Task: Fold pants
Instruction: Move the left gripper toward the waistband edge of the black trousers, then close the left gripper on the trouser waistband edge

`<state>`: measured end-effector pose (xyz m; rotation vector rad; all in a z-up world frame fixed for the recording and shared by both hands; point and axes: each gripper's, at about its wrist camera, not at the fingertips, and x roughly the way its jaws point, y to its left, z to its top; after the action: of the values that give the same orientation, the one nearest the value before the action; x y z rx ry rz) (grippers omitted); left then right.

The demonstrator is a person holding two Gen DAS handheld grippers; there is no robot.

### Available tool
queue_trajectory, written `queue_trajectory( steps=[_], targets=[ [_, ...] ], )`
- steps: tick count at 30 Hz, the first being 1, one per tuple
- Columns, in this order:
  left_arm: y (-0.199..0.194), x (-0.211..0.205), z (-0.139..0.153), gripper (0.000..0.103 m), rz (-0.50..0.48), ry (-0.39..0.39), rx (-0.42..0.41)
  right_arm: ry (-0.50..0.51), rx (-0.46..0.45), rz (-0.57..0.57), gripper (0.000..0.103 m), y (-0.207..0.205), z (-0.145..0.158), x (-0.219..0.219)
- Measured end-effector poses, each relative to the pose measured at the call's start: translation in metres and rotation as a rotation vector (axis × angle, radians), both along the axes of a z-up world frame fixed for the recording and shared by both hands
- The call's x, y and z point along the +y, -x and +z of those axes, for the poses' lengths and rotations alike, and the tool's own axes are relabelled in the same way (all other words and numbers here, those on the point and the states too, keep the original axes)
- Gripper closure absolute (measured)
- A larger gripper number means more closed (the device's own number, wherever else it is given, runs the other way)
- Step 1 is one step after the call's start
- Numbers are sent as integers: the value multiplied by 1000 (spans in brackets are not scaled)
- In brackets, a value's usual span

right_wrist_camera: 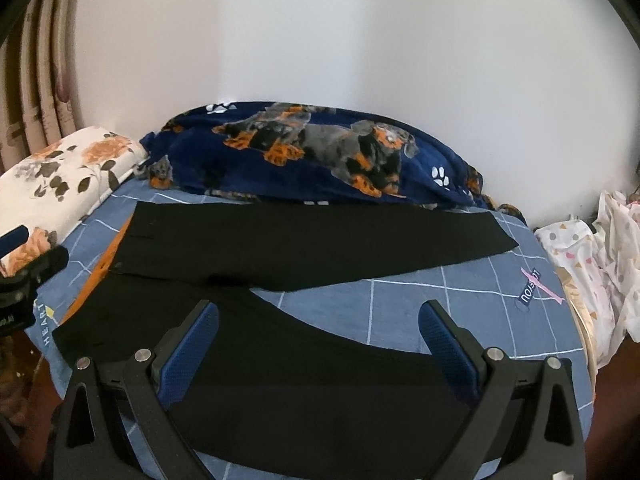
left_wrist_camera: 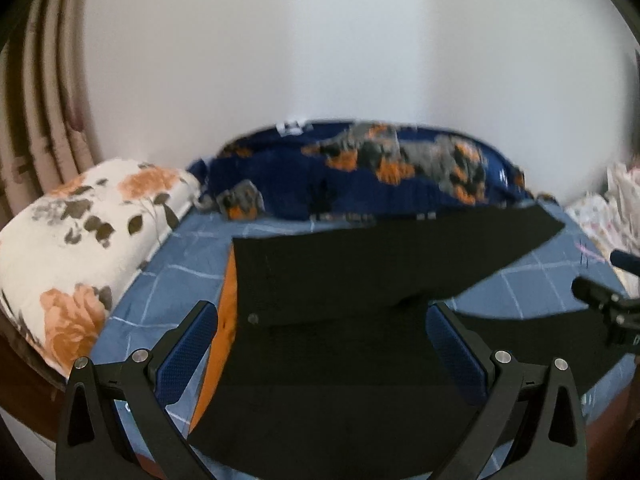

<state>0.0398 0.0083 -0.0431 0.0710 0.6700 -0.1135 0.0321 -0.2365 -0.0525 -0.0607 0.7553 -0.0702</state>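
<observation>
A bed with a blue grid-patterned sheet (right_wrist_camera: 460, 300) filled both views, backed by a white wall (right_wrist_camera: 360, 40). On that sheet lay the black pants (right_wrist_camera: 304, 240), spread flat with the two legs splayed apart in a V; an orange lining showed along the waist edge in the left wrist view. Behind the pants, against the wall, sat a bunched navy blanket (right_wrist_camera: 320, 148) printed with dachshunds and white paw marks. At the waist end of the pants rested a white pillow (right_wrist_camera: 60, 176) with orange flowers, and past the leg ends hung a pale patterned cloth (right_wrist_camera: 600, 248).

The left gripper (left_wrist_camera: 322, 344) hovered over the waist and seat of the pants, its blue-padded fingers spread wide with nothing between them. The right gripper (right_wrist_camera: 318, 340) stood over the nearer leg, likewise spread wide and empty, the leg passing beneath both fingers.

Printed on the sheet beside the nearer leg was a dark label (right_wrist_camera: 530, 286) too distorted to read surely; near the waist, the word "HEART" (right_wrist_camera: 43, 322) could be read.
</observation>
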Motion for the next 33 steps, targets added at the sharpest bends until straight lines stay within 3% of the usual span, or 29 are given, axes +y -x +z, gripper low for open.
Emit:
queue_trajectory(
  steps=[4, 8, 11, 14, 17, 22, 24, 28, 31, 32, 33],
  targets=[
    [-17, 11, -12, 0, 18, 8, 60, -2, 19, -5, 3, -10, -7, -3],
    [-37, 31, -18, 0, 31, -18, 15, -12, 36, -3, 3, -18, -17, -8],
    [-64, 54, -25, 0, -10, 31, -4, -28, 51, 4, 3, -25, -26, -13],
    [-105, 73, -39, 0, -47, 59, 70, -34, 77, -3, 3, -33, -38, -17],
    [-149, 88, -57, 0, -16, 41, 131, -38, 99, -5, 3, -41, -49, -18],
    [-226, 109, -93, 1, -108, 146, 244, -40, 131, 5, 3, -54, -65, -15],
    [-254, 113, -110, 1, -107, 132, 296, -33, 147, 13, 3, -58, -72, -12],
    [-288, 123, -128, 1, -80, 94, 294, -25, 169, 23, 3, -63, -85, -10],
    [-309, 125, -145, 2, -81, 90, 353, -26, 196, 14, 3, -69, -95, -12],
    [-313, 122, -150, 13, -100, 88, 365, -29, 205, 11, 3, -71, -98, -13],
    [-315, 118, -153, 47, -148, 98, 376, -32, 213, 8, 3, -72, -101, -14]
  ],
)
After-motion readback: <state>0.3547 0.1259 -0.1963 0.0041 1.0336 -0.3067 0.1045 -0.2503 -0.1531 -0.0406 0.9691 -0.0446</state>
